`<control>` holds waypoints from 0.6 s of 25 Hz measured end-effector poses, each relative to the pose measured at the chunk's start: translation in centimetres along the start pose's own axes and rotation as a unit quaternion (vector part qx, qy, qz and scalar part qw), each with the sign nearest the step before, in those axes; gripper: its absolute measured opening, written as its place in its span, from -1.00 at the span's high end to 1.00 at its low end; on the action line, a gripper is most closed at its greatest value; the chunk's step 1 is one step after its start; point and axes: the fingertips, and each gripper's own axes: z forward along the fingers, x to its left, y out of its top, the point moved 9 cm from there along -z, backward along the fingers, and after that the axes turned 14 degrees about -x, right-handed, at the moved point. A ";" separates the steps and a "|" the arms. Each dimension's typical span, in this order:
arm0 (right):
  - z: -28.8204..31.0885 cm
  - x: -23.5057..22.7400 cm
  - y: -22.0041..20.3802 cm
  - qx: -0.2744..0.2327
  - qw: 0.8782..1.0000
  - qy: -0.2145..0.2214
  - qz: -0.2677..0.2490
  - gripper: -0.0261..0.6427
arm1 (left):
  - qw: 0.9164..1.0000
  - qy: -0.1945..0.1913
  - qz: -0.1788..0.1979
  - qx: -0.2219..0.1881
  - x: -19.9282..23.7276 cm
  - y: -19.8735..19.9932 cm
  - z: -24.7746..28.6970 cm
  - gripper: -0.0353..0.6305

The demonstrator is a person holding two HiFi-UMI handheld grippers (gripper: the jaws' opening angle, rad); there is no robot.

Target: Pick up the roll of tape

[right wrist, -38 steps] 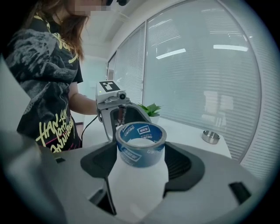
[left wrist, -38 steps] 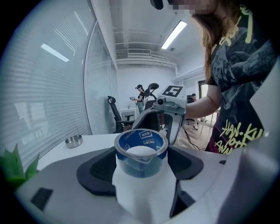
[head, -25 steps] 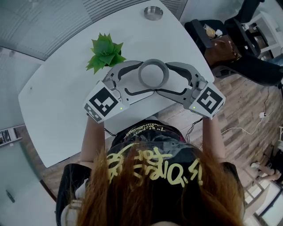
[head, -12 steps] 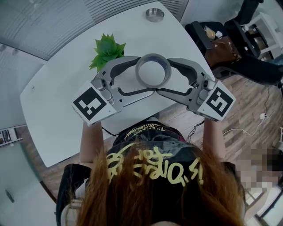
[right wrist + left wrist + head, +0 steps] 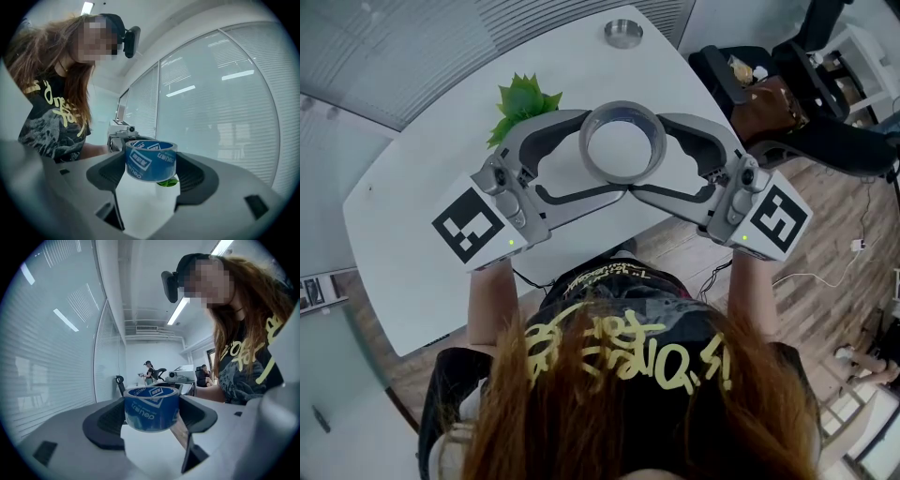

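The roll of tape (image 5: 622, 141) hangs in the air over the white table (image 5: 412, 225), a grey ring seen from above. My left gripper (image 5: 600, 155) comes at it from the left and my right gripper (image 5: 649, 155) from the right, and the jaws of both close round it. In the left gripper view the blue roll of tape (image 5: 151, 408) sits upright with a dark pad pressed on each side. The right gripper view shows the same roll of tape (image 5: 151, 159) wedged between that gripper's pads.
A green plant (image 5: 523, 105) stands on the table just beyond the left gripper's far jaw. A small metal dish (image 5: 623, 32) sits near the table's far edge. A black chair (image 5: 787, 103) stands right of the table. People and desks are far behind in the left gripper view.
Both grippers have risen together with the roll held between them. They and the roll now look larger and closer to the head camera.
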 end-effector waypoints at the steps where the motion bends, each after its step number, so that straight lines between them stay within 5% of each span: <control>1: 0.1 0.1 0.1 -0.002 1.000 0.001 -0.003 -0.06 | 1.000 0.000 0.002 -0.003 0.0 0.1 -0.1 -0.18; 15: 0.1 0.2 0.8 -0.007 1.000 0.012 -0.009 -0.06 | 1.000 0.012 0.001 -0.014 -0.5 0.7 -0.3 -0.18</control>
